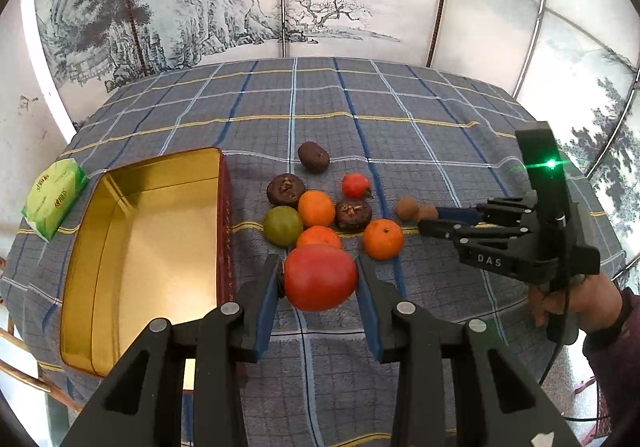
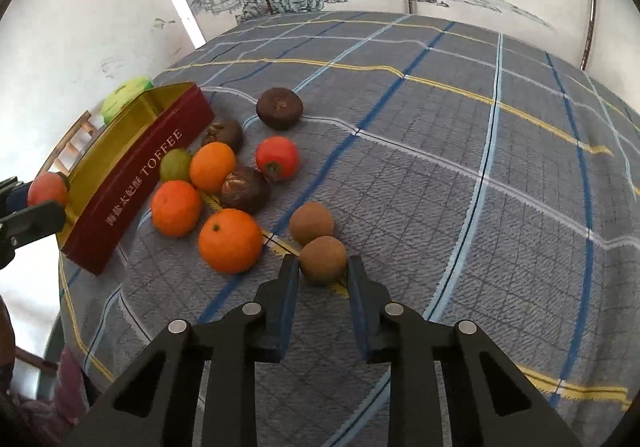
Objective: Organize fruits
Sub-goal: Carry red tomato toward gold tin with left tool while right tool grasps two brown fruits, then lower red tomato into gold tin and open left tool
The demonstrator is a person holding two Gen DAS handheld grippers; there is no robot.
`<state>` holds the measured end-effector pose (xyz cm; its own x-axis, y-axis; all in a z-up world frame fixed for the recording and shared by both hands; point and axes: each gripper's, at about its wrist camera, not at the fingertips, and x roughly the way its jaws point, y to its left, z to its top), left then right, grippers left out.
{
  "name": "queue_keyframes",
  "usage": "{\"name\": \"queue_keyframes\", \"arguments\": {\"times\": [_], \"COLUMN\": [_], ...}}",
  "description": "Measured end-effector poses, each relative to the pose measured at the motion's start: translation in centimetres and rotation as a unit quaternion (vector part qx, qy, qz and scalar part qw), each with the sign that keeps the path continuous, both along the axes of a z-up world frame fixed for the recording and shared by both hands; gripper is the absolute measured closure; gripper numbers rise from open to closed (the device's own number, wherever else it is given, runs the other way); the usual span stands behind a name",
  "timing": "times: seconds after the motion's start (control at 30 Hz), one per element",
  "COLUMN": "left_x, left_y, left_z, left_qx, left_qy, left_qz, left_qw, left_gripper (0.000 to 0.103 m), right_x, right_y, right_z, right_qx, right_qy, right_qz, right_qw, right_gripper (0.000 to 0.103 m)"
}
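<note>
My left gripper [image 1: 318, 261] is shut on a large red fruit [image 1: 320, 281], held above the cloth just right of the gold-lined toffee tin [image 1: 140, 247]. Beyond it lies a cluster of fruit: three oranges [image 1: 316, 208], a green fruit [image 1: 283, 225], a small red one [image 1: 355, 186] and three dark brown ones [image 1: 313, 156]. In the right wrist view my right gripper [image 2: 322, 261] is shut on a small round tan fruit [image 2: 323, 259] resting on the cloth. A second tan fruit [image 2: 311, 223] touches it just beyond. The nearest orange [image 2: 230, 240] sits to its left.
The tin's red wall [image 2: 132, 183] reads TOFFEE. A green tissue pack [image 1: 54, 199] lies left of the tin. A person's hand [image 1: 568, 299] holds the right gripper's handle. A painted screen [image 1: 320, 7] stands behind the checked tablecloth [image 1: 400, 119]; a wooden chair [image 2: 76, 139] is at far left.
</note>
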<state>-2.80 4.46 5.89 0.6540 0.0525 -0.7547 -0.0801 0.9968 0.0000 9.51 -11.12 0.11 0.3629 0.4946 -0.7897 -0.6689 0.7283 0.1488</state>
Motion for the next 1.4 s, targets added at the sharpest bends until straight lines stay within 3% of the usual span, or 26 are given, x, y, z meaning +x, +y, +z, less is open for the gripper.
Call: {"name": "queue_keyframes", "arguments": {"times": [0.17, 0.3, 0.47, 0.8, 1.17, 1.4], "left_x": [-0.2, -0.2, 0.2, 2.3, 7.3, 9.1], "left_y": [0.5, 1.5, 3.3, 8.8, 15.8, 18.1], "left_z": [0.1, 0.2, 0.3, -0.6, -2.8, -3.1], "left_qx": [0.0, -0.005, -0.003, 0.052, 0.099, 0.114], "left_qy": [-0.006, -0.015, -0.015, 0.01, 0.063, 0.073], "left_qz": [0.003, 0.011, 0.029, 0.071, 0.105, 0.109], "left_qw": [1.0, 0.9998, 0.9995, 0.9961, 0.9875, 0.9848], "left_gripper": [0.069, 0.069, 0.069, 0.069, 0.069, 0.065], "right_x": [0.4, 1.3, 1.1, 0.3, -0.2, -0.2], "right_y": [1.0, 1.6, 1.5, -1.1, -0.7, -0.5], "right_z": [0.4, -0.2, -0.2, -0.7, -0.7, -0.6], "right_qx": [-0.024, -0.032, -0.028, -0.01, -0.03, -0.035], "right_qy": [-0.036, -0.034, -0.026, -0.05, -0.066, -0.071], "right_qz": [0.015, 0.03, 0.034, -0.028, -0.032, -0.035], "right_qw": [0.999, 0.998, 0.999, 0.998, 0.997, 0.996], "right_gripper": [0.076, 0.072, 0.077, 0.077, 0.077, 0.077]}}
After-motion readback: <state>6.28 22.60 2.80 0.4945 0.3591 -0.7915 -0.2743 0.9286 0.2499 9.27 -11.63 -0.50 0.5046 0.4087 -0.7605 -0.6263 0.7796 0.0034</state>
